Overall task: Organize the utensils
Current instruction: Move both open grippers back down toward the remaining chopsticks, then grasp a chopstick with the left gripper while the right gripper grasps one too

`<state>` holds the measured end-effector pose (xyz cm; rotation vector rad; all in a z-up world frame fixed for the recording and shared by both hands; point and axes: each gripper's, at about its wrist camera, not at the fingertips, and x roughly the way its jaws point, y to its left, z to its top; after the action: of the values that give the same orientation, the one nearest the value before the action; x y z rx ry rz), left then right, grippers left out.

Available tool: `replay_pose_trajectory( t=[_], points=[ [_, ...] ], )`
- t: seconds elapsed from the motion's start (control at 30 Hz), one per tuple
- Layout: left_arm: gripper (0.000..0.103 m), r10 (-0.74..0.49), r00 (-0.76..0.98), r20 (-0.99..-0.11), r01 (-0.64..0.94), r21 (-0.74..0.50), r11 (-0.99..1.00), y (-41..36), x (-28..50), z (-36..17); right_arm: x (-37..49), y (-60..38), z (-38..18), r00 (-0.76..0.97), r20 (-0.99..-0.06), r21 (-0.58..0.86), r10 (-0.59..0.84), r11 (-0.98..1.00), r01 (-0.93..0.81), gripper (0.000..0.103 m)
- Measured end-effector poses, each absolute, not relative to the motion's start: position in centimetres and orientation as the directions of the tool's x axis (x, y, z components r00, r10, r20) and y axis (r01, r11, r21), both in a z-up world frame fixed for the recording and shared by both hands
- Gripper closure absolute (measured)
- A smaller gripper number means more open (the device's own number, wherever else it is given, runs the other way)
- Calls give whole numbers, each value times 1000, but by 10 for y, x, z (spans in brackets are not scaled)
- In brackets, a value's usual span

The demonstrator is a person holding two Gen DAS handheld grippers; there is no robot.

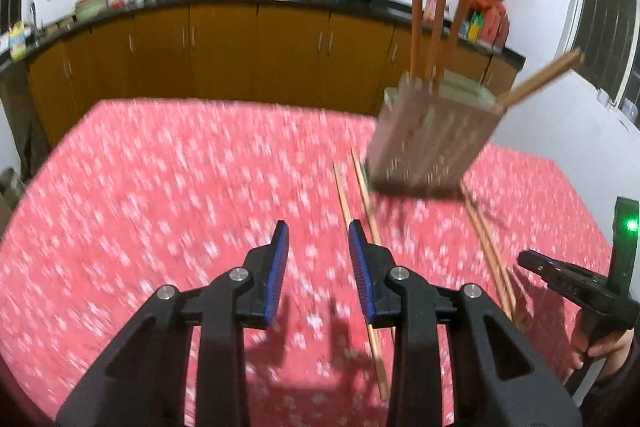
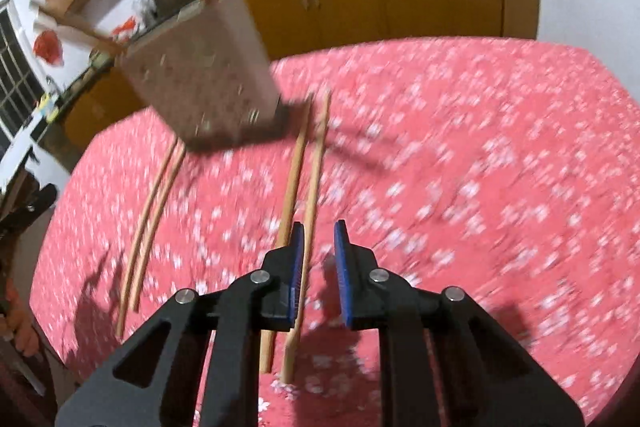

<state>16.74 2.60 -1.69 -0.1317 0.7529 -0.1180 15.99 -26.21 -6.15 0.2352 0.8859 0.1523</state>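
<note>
Left hand-held gripper point(image 1: 318, 239): blue pads wide apart, empty.
Right hand-held gripper point(image 2: 319, 239): narrower gap, empty.
Pale wooden chopsticks point(image 2: 316, 179): loose on pink floral-clothed bench point(image 2: 480, 167), mid-bench.
Grey perforated holder point(image 1: 430, 139): toward far edge.
Advice: straddle one stick squarely, close mid-length, lift level.

open left claw point(image 1: 318, 267) above two chopsticks point(image 1: 360, 227) on red tablecloth point(image 1: 160, 187), utensil holder point(image 1: 432, 139) beyond

- The red tablecloth point(image 1: 160, 195) lies bare across its whole left stretch; a gripper passes freely there.
- The utensil holder point(image 1: 432, 135) stands far right, its upright chopsticks point(image 1: 416, 11) blocking any pass overhead.
- Two pairs of loose chopsticks point(image 2: 304, 195) point(image 2: 152, 211) lie flat in front of it, open table between them.
</note>
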Motion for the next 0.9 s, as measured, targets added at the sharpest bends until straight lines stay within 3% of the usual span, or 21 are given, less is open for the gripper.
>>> replay_pose_trajectory(
  t=[0.2,0.3,0.6,0.9],
  points=[
    [71,-188,681,-708,80,-184,980,11,165,-43,162,-246,-80,599,-773,235,210,971,-38,87],
    [71,-200,665,-720,91,-188,978,5,166,-51,160,-242,-84,613,-772,181,167,983,-40,95],
    [74,-218,622,-752,124,-181,976,-13,168,-67,157,-274,-83,628,-771,189,105,980,68,96],
    [94,-126,596,-793,120,-67,990,-32,175,-86,152,-273,-83,632,-765,196,121,979,49,96]
  ],
)
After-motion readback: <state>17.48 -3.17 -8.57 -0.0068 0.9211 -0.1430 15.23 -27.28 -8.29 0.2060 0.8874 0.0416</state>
